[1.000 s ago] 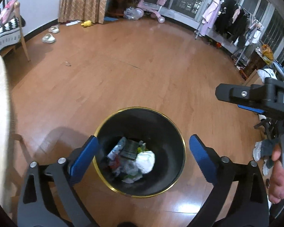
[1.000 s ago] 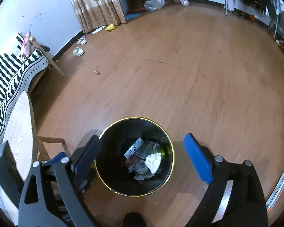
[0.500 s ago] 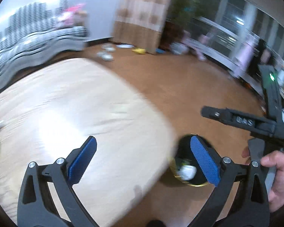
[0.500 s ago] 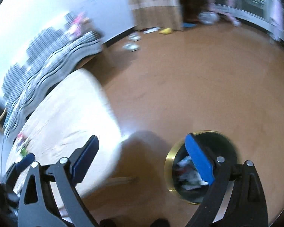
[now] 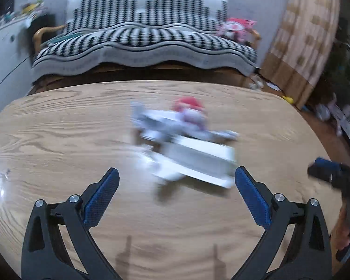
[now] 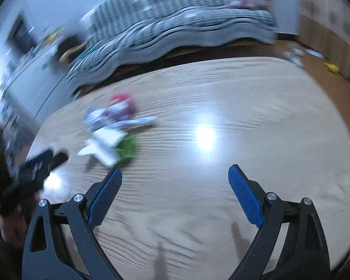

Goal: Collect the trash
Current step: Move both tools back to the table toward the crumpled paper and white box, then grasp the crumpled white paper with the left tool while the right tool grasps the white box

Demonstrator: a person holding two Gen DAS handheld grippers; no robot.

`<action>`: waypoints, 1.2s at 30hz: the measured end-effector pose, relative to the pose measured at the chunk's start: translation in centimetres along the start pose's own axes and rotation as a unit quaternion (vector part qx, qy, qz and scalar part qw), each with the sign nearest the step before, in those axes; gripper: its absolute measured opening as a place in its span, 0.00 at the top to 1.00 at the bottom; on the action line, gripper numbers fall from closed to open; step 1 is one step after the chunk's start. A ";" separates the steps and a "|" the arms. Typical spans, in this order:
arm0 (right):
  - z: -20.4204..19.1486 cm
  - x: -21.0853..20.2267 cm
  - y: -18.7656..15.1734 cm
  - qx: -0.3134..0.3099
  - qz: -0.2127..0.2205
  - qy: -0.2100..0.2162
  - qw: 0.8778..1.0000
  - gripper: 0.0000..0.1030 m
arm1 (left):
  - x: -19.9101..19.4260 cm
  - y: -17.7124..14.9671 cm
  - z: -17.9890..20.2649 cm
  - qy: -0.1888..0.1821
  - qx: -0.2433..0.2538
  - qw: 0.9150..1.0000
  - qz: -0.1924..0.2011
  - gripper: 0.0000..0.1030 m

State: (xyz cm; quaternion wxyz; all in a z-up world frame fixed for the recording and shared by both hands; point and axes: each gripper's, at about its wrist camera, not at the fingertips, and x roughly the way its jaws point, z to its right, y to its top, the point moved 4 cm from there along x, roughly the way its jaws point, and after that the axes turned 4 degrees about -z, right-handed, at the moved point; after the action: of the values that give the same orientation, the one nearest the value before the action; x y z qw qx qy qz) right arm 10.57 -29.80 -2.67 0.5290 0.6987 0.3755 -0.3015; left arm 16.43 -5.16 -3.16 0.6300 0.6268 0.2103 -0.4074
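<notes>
A blurred heap of trash lies on the wooden table (image 5: 58, 140): white paper or a flat box (image 5: 193, 161), a crumpled grey wrapper (image 5: 156, 121) and a red-topped item (image 5: 189, 105). My left gripper (image 5: 176, 186) is open and empty, just in front of the white piece. The heap also shows in the right wrist view (image 6: 109, 128), with a green item (image 6: 127, 148) beside the white paper. My right gripper (image 6: 175, 186) is open and empty over bare table (image 6: 245, 116), to the right of the heap. The bin is out of view.
A sofa with a black-and-white cover (image 5: 142, 39) stands behind the table. A patterned curtain (image 5: 305, 37) hangs at the right. The right gripper's tip (image 5: 326, 170) shows at the left view's right edge; the left one (image 6: 39, 165) shows at the right view's left.
Both grippers swung from above the black bin on the floor, up and left, to over the table. The bin left view; the trash heap came into view. Both stayed open.
</notes>
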 end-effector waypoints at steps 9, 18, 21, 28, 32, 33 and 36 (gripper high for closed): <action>-5.5 5.6 1.2 -0.052 -0.032 0.000 0.998 0.13 | 6.9 5.3 -2.9 -0.052 -0.024 0.998 -0.021 0.07; -4.7 6.0 1.4 -0.068 -0.035 0.001 0.997 0.13 | 10.9 5.8 -2.0 -0.039 -0.022 0.999 -0.025 0.13; -5.7 6.4 1.9 -0.081 -0.036 0.008 0.996 0.13 | 10.5 5.3 -2.5 -0.043 -0.037 0.998 -0.034 0.37; -10.2 8.0 2.8 -0.160 -0.032 -0.014 0.986 0.14 | 5.9 4.4 -5.3 -0.015 -0.041 0.999 0.000 0.40; -12.8 9.7 4.0 -0.207 -0.044 -0.027 0.977 0.16 | 3.4 3.6 -8.7 0.016 -0.073 0.997 0.003 0.40; -13.3 10.2 4.2 -0.217 -0.047 -0.036 0.974 0.18 | 2.8 3.1 -9.6 0.022 -0.085 0.996 -0.001 0.40; -14.5 12.1 4.2 -0.250 -0.073 -0.054 0.964 0.29 | 2.2 1.9 -10.7 0.025 -0.095 0.995 -0.008 0.39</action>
State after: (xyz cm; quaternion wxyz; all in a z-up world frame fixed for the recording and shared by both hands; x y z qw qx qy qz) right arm 20.94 -13.94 -6.63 0.6827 0.4975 0.4600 -0.2735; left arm 21.80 4.38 -5.00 0.6778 0.5727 0.2688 -0.3747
